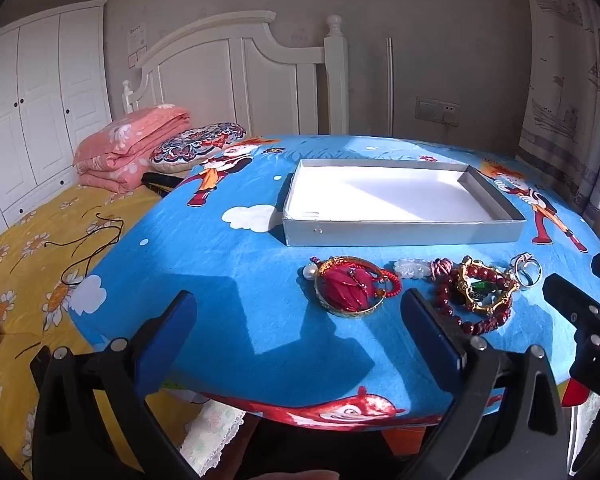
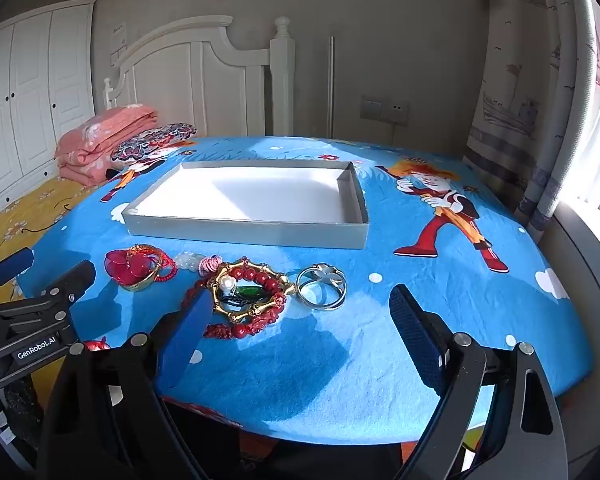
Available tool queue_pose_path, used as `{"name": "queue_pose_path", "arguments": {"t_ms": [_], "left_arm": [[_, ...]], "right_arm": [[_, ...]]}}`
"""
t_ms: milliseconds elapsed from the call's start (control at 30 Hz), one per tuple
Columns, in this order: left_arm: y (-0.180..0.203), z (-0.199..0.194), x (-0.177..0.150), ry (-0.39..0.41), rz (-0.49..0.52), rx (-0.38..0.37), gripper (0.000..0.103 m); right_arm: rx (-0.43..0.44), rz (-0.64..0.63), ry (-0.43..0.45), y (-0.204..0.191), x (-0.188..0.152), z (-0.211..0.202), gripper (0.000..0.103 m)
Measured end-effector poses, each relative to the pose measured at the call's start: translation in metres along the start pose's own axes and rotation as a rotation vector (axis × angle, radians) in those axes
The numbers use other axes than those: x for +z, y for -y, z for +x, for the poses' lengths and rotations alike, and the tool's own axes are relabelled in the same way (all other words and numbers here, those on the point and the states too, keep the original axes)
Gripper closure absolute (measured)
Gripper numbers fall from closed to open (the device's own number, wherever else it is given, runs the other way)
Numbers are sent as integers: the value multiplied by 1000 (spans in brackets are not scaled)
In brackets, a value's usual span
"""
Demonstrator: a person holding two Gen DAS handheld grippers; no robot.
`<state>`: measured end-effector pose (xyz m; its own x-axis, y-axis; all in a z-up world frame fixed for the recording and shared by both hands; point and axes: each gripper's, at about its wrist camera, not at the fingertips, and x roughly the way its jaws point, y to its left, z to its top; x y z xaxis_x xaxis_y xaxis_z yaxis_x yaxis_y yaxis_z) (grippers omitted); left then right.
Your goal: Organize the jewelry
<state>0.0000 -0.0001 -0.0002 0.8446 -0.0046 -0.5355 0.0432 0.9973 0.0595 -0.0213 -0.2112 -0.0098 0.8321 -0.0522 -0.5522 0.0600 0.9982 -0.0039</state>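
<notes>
I see a bright blue tablecloth (image 2: 340,360) printed with white clouds and red-and-orange cartoon figures. Mid-frame sits a grey box (image 2: 244,236) with a white inside. Below it lie dark red beads (image 2: 260,276), a gold bangle (image 1: 350,312) around something crimson, and a silver ring (image 2: 322,288). At left, a yellow daisy-print bedsheet (image 1: 20,264) and a pink floral quilt (image 1: 132,148). My gripper pads (image 1: 172,344) are blue.

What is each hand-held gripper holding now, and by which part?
Nothing. The left hand-held gripper and the right hand-held gripper are open and empty; the jewelry lies on the table.
</notes>
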Motion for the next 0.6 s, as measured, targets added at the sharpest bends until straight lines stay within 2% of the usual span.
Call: {"name": "queue_pose_path", "arguments": {"t_ms": [200, 233, 600], "left_arm": [[0, -2, -1, -4, 11, -19, 5], [4, 0, -1, -14, 6, 13, 5], [1, -1, 0, -12, 3, 8, 5]], "right_arm": [[-1, -4, 1, -1, -1, -1, 19], [-2, -6, 3, -7, -2, -5, 19], [-3, -9, 3, -4, -2, -3, 19]]}}
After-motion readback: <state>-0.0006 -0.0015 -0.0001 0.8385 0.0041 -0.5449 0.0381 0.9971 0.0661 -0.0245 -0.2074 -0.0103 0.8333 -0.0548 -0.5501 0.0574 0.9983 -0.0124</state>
